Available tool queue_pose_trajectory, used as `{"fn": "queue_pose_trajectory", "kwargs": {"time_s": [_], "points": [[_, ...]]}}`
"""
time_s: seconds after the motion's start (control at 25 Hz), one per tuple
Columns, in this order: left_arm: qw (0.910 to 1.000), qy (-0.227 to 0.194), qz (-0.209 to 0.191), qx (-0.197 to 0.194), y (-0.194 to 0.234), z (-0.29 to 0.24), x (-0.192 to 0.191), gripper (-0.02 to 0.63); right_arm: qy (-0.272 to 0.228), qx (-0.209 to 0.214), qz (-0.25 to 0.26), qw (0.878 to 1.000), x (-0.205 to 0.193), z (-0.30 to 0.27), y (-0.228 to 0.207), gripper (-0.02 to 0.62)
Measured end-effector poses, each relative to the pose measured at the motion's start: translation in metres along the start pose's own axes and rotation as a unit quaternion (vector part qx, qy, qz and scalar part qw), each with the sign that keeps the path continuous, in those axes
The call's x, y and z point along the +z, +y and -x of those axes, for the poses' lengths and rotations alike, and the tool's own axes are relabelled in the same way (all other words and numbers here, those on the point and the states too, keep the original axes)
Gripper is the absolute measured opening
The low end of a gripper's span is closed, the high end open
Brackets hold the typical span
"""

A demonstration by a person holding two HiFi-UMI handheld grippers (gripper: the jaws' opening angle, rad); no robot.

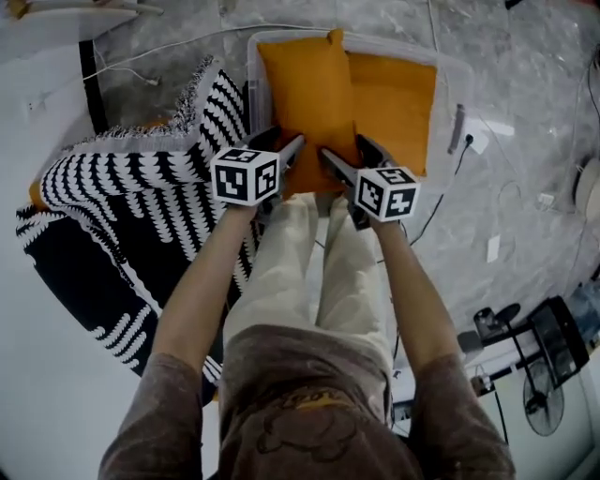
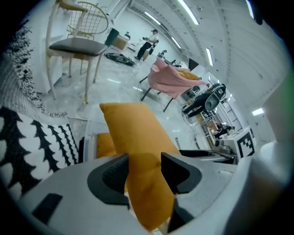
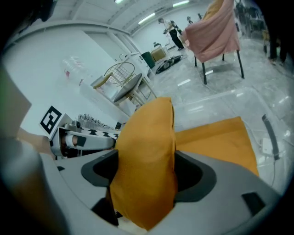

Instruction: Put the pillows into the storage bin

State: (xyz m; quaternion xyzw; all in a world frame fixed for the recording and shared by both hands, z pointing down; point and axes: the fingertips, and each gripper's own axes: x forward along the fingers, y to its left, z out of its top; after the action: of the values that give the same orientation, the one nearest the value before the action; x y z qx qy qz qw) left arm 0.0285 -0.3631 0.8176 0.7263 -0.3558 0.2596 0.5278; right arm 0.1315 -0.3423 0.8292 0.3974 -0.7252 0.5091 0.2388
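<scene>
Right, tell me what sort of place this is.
Probably a big indoor lab or workshop hall: long ceiling strip lights, equipment racks standing on a polished stone floor, and loose cables trailing across it.

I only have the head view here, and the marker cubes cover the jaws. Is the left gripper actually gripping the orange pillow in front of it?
Observer: Yes; the left gripper view shows the left gripper pinching the orange pillow between its pads.
Operator: And the right?
Observer: The right gripper likewise has that pillow clamped, filling its jaws.
Operator: What's past the storage bin?
Observer: A chair draped in pink cloth stands on the floor beyond it.
</scene>
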Motion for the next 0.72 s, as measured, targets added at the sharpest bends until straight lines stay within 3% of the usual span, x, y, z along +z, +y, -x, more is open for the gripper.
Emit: {"fn": "queue_pose_trajectory", "kwargs": {"time_s": [0.04,0.12,0.24,0.36,0.52,0.72], "points": [[0.9998,-0.005,-0.005,0.018,0.009,0.002,0.001,0.204,-0.013,-0.02,0.003,1.0,0.002,0.0,-0.007,0.362],[0.9989,-0.011,-0.014,0.043,0.024,0.008,0.002,0.235,-0.03,-0.049,-0.013,0.998,0.005,-0.001,-0.021,0.393],[0.9989,-0.013,-0.006,0.045,0.033,0.013,0.003,0.235,-0.043,-0.046,-0.05,0.997,0.013,0.003,-0.032,0.398],[0.999,-0.014,-0.011,0.042,0.029,0.02,0.006,0.235,-0.049,-0.035,-0.039,0.997,0.023,0.014,-0.029,0.384],[0.9988,-0.022,-0.035,0.028,-0.003,0.041,0.021,0.235,-0.049,-0.017,-0.011,0.999,0.036,0.042,-0.01,0.356],[0.997,-0.05,-0.058,0.007,-0.082,0.1,0.054,0.235,-0.07,0.018,0.023,0.997,0.075,0.12,0.037,0.316]]}}
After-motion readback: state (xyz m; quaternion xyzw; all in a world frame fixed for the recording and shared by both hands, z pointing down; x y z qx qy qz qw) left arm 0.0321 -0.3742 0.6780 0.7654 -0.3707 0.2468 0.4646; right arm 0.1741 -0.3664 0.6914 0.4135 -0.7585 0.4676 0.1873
